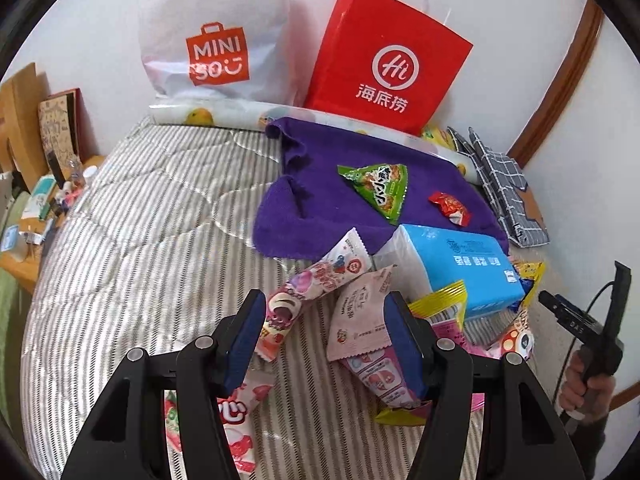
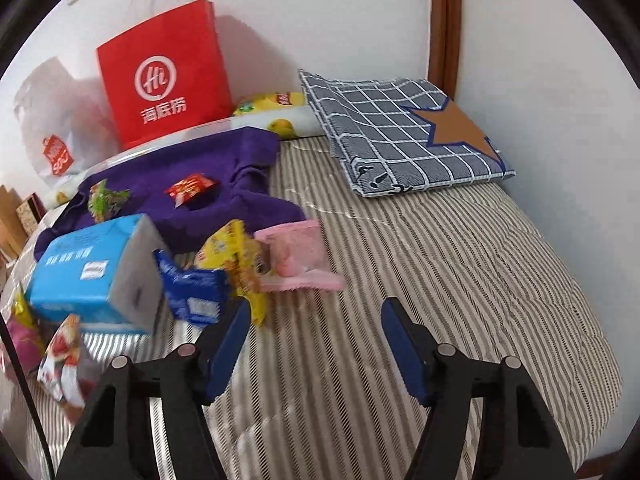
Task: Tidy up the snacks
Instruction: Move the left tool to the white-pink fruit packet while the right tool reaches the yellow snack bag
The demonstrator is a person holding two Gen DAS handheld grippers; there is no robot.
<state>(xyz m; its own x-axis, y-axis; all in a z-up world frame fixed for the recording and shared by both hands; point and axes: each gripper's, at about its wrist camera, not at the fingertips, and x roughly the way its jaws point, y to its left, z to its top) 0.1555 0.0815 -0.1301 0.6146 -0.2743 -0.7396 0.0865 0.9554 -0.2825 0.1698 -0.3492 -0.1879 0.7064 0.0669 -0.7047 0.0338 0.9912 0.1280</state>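
Observation:
Snack packets lie scattered on a striped quilt (image 1: 160, 208). My left gripper (image 1: 325, 296) hangs open over a pink-and-white packet (image 1: 360, 316), with a purple-and-pink packet (image 1: 304, 288) by its left finger; neither pad presses on them. A green triangular packet (image 1: 380, 188) and a red candy (image 1: 450, 206) rest on a purple cloth (image 1: 320, 216). My right gripper (image 2: 316, 304) is open above bare quilt, just right of a yellow packet (image 2: 232, 256), a blue packet (image 2: 192, 288) and a pink packet (image 2: 296, 256).
A blue tissue box (image 1: 460, 264) sits among the snacks. A red paper bag (image 1: 384, 64) and a white shopping bag (image 1: 216, 36) stand against the wall. A plaid cushion (image 2: 400, 132) lies at the far right. A cluttered wooden desk (image 1: 24, 264) borders the bed's left edge.

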